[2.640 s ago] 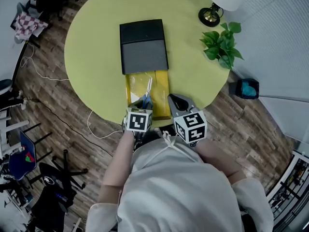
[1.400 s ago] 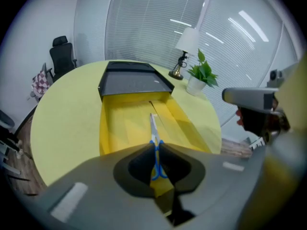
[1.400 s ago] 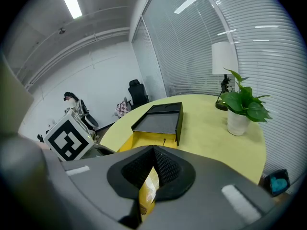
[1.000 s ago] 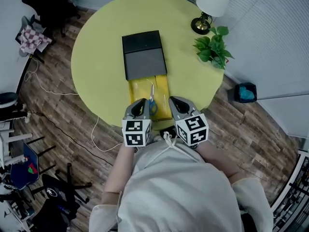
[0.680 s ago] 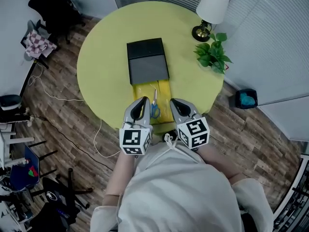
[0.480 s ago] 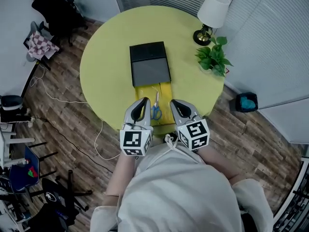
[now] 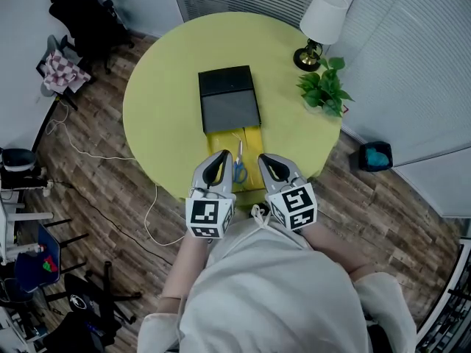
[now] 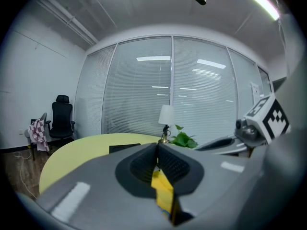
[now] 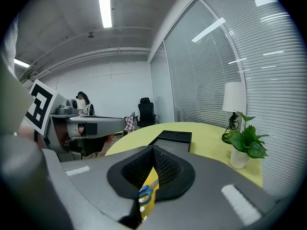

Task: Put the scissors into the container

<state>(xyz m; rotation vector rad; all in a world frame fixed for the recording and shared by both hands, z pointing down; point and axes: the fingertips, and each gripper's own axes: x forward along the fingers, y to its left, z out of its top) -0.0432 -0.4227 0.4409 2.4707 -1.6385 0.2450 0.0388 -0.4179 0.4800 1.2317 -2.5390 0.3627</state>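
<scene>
Main risk from here, as I judge it: the shallow yellow open container (image 7: 252, 145) sits close to the near edge of the round yellow-green table (image 7: 158, 101), and both my tools hang right over its near end, so a careless pull-back or dip could clip the rim and shove it toward the edge, or tip the contents out. The left gripper (image 7: 220, 156) has its jaws pressed together with nothing between them; in the left gripper view only yellow shows through the gap under the pads. The right gripper (image 7: 263, 157) is likewise closed and empty; in the right gripper view a blue handle shows below the pads, lying under them, not clamped. So a second risk is a closed tip snagging a handle loop and dragging it out if I drop lower. The blue-handled scissors (image 7: 239, 163) lie flat inside the yellow container, blades pointing away from me, handles at the near end between the two grippers. Nothing else visible in it. A flat dark grey rectangular box (image 7: 229, 100) lies at the container's far end; I can't tell whether it covers that end or just touches it, and its inside is not visible. The task looks done to me.
</scene>
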